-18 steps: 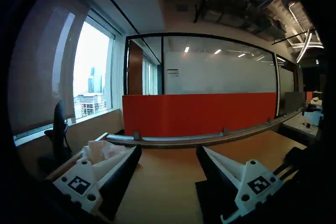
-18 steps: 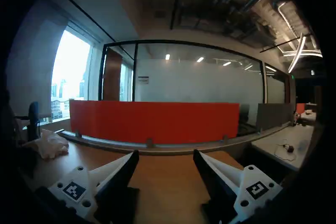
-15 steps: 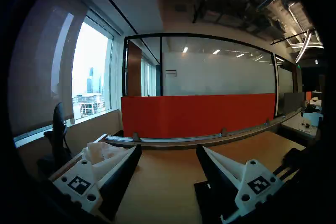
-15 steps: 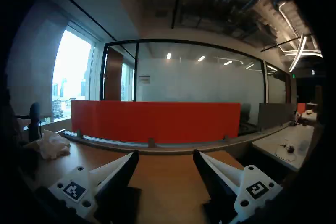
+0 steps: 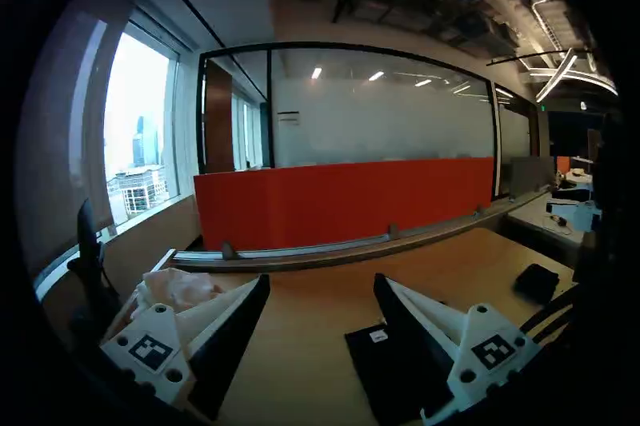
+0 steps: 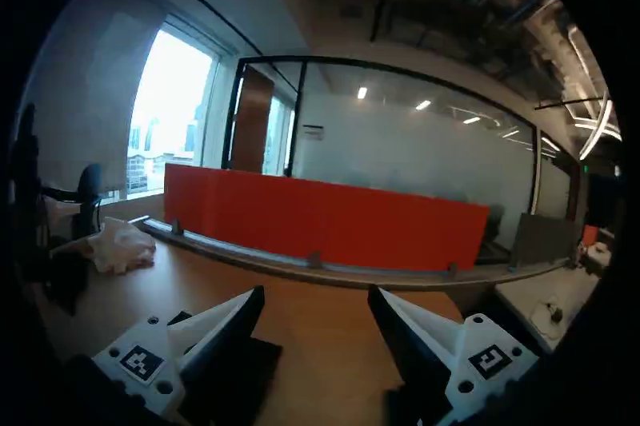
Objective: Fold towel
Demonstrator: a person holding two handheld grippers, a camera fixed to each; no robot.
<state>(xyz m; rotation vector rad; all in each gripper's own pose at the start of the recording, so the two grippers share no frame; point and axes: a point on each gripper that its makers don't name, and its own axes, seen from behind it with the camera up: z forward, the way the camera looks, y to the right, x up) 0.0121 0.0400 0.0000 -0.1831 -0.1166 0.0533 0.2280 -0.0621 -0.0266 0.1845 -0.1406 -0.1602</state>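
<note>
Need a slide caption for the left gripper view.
Open left tongs over a wooden desk, crumpled pale cloth at the view's left, red partition beyond.

an open-plan office: long wooden desks (image 5: 320,330), red divider (image 5: 344,202), glass-walled room (image 5: 384,118)

One wooden desk (image 5: 320,322) carries one crumpled pale cloth (image 5: 172,288), one flat black piece (image 5: 392,366) with one white tag, and one small black object (image 5: 536,282). One orange divider (image 5: 344,202) stands behind it. Two grippers are counted, the left gripper (image 5: 320,278) and the right gripper (image 6: 314,290), each with two fingers.
</note>
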